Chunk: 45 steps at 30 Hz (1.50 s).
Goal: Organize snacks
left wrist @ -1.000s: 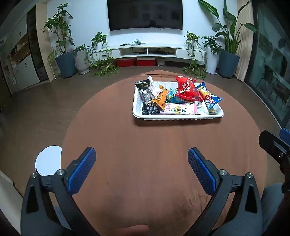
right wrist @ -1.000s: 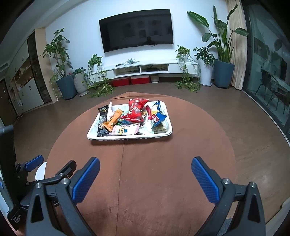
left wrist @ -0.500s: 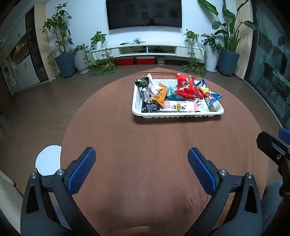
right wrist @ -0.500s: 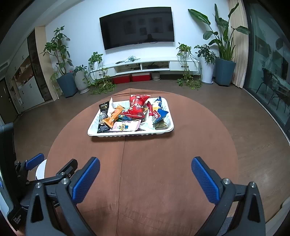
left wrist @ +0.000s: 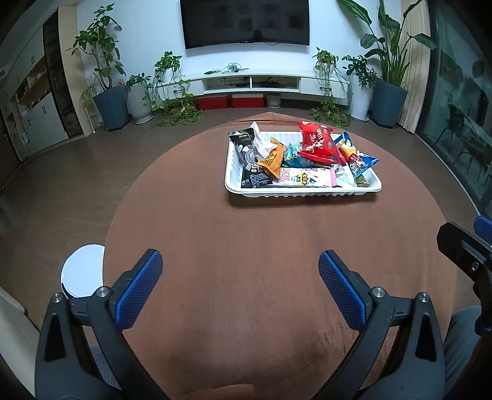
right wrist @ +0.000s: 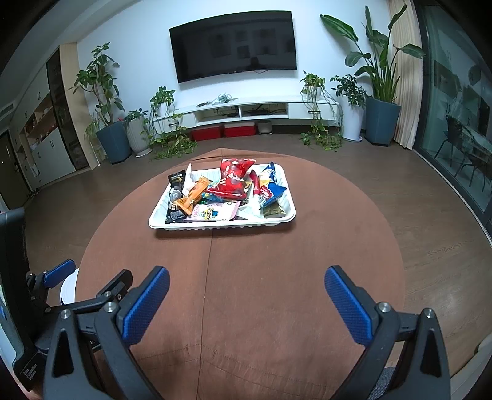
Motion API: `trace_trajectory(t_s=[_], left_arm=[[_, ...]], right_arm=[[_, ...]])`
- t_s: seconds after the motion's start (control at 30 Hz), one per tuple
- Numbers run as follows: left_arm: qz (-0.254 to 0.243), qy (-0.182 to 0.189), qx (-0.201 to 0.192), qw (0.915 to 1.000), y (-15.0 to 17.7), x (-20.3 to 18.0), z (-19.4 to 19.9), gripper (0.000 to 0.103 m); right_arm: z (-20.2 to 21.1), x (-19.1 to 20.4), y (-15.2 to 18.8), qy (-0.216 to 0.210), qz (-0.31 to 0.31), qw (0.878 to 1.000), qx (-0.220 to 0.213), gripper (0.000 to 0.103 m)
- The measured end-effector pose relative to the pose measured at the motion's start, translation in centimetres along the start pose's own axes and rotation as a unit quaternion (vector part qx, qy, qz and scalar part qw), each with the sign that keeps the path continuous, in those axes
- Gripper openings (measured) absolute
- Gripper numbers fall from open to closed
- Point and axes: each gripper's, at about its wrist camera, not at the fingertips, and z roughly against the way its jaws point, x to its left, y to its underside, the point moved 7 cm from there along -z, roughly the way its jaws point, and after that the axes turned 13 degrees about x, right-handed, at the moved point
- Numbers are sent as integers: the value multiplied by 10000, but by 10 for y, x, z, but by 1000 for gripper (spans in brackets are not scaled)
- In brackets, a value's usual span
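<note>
A white tray stands on the far half of the round brown table, piled with snack packets: a red bag on top, an orange packet, a black packet, a pink bar and a blue packet. The tray also shows in the right wrist view. My left gripper is open and empty over the table's near part. My right gripper is open and empty too, well short of the tray.
A white round stool sits low at the table's left edge. Beyond the table are a wooden floor, potted plants, a white TV bench and a wall TV. Glass doors run along the right.
Both grippers have tilted or drawn back slightly, so the tray sits a little lower and farther in each view. Both stay open and empty.
</note>
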Motion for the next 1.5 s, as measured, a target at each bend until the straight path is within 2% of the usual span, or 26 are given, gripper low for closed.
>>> trace_trajectory(t_s=[1.5], left_arm=[[-22,-49,58,10000,2,-2,-7,103]], right_arm=[[4,0,0,-3,15,10000,19,103]])
